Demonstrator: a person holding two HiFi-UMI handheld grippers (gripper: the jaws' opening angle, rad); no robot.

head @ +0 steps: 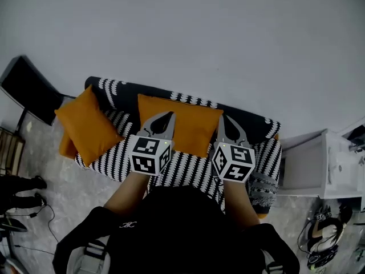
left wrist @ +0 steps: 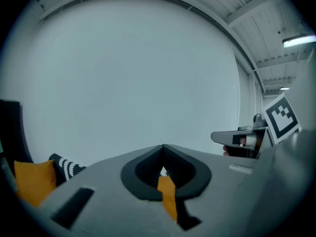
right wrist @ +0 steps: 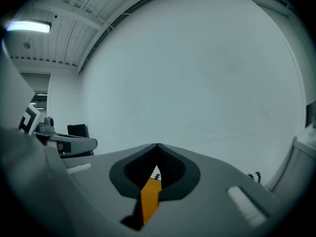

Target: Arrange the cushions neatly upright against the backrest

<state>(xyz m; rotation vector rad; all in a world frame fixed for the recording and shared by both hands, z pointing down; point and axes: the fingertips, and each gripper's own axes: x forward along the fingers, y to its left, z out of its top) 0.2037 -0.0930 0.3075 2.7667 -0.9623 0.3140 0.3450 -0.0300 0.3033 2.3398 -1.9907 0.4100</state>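
The left gripper (head: 166,116) and right gripper (head: 224,119) both have their jaws pressed together, tips over the rectangular orange fabric cushion (head: 191,127). This cushion stands upright against the backrest of the black-and-white patterned sofa (head: 188,167). A second orange cushion (head: 85,124) leans at the sofa's left end.

Left claw (head: 169,115) & right claw (head: 223,119) grey w/ b/w marker cubes (head: 149,154); black top (head: 177,227) (white logo (head: 128,224)).

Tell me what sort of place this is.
Probably a lounge corner staged inside a hall or workshop: a black-and-white patterned sofa with orange cushions stands against a bare white wall, under a ribbed metal ceiling with a strip light.
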